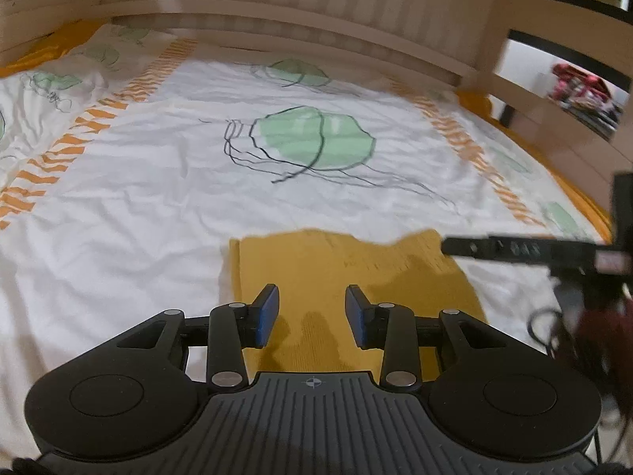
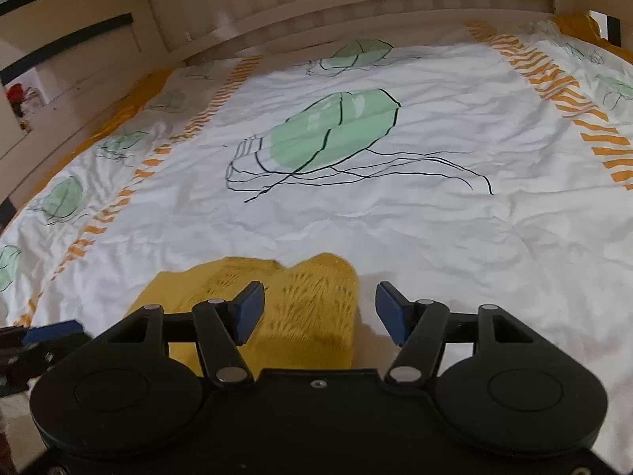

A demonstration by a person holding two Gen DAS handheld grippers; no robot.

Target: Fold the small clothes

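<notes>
Both black two-finger claws hang just over the small mustard-yellow knitted garment (image 1: 356, 289), jaws apart and holding nothing. That garment lies in the lower middle of each view, on the near part of the bed. In the left wrist view the left claw (image 1: 312, 312) has cloth showing between its blue pads. In the right wrist view the right claw (image 2: 319, 312) straddles the garment's right edge, its right pad over bare sheet.

My reading: a fold is about to be taken; the next move calls for closing on an edge or corner, probably the rumpled far one. The garment's long axis seems to run from the cameras toward the headboard, though blur leaves this uncertain.

Beneath it spreads the white bedsheet with green jellyfish prints and orange stripes (image 2: 435, 213), bounded by the pale wooden bed rail (image 1: 316, 27).
</notes>
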